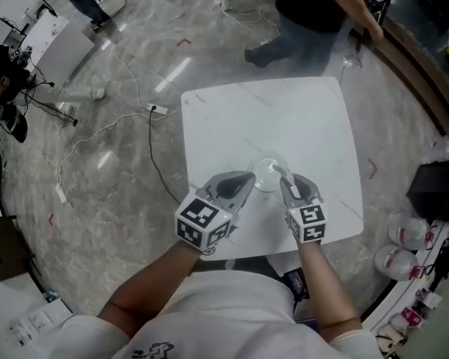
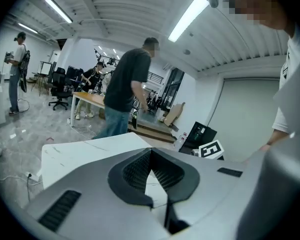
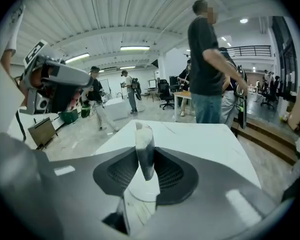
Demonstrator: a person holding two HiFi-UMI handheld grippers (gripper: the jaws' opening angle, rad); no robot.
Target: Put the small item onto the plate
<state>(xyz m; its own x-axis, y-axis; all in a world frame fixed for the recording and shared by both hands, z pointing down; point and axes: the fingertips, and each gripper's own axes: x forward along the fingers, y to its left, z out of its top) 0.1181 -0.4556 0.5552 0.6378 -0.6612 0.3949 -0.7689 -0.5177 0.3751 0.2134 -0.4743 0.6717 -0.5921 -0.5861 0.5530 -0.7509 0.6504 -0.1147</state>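
A clear glass plate lies on the white table, near its front edge. My right gripper is shut on the small item, a pale, translucent, flat piece standing upright between the pads. The item hangs just over the plate, at its right side. My left gripper sits at the plate's left edge, with its jaws together at the tips and nothing between them. In the right gripper view, the left gripper's body shows at the upper left.
A person in a dark shirt stands just beyond the table's far edge. Cables and a power strip lie on the floor to the left. Bottles and a black box stand on the floor at the right.
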